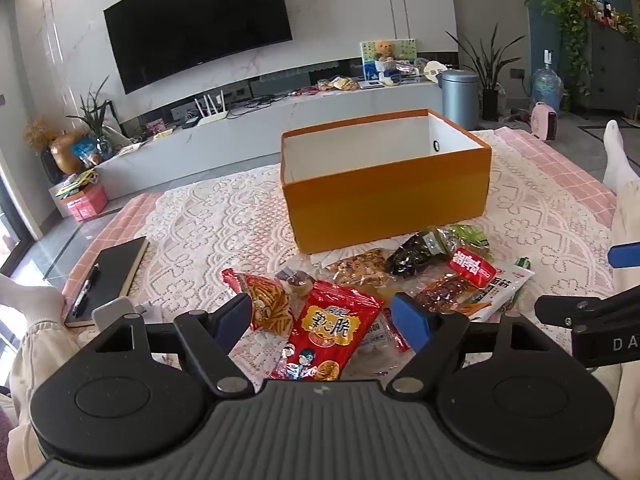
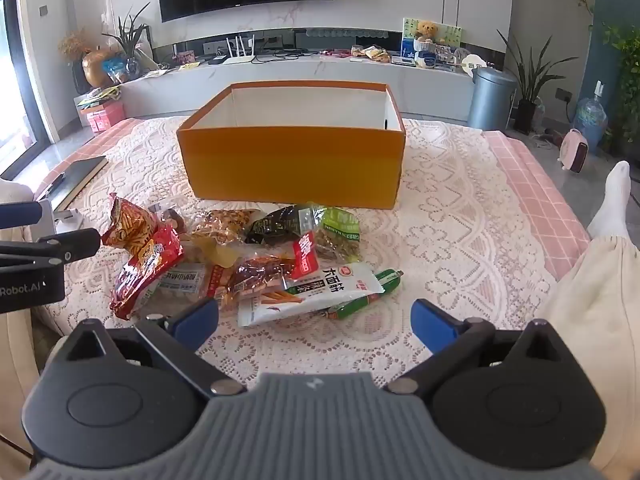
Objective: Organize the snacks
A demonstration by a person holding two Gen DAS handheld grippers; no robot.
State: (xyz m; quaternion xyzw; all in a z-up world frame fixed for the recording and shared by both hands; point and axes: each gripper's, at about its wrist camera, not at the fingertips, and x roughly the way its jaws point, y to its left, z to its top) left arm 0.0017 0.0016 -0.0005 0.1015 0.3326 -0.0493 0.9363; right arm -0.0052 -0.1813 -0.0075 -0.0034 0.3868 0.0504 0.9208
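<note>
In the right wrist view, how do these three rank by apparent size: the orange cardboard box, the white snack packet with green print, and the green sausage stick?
1. Orange cardboard box, clearly largest, though farthest.
2. White snack packet with green print.
3. Green sausage stick, smallest; its lower end is partly hidden under the packet.

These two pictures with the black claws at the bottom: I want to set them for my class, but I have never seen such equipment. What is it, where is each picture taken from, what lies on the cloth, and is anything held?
A person holds a two-finger gripper in each hand, each carrying a camera looking along its fingers. One picture comes from the left gripper, the other from the right gripper. Both stand open and hold nothing. On the lace tablecloth lies a heap of snack packets, among them a red packet and a white packet. Behind them stands an open orange box; what shows of its inside is bare.
</note>
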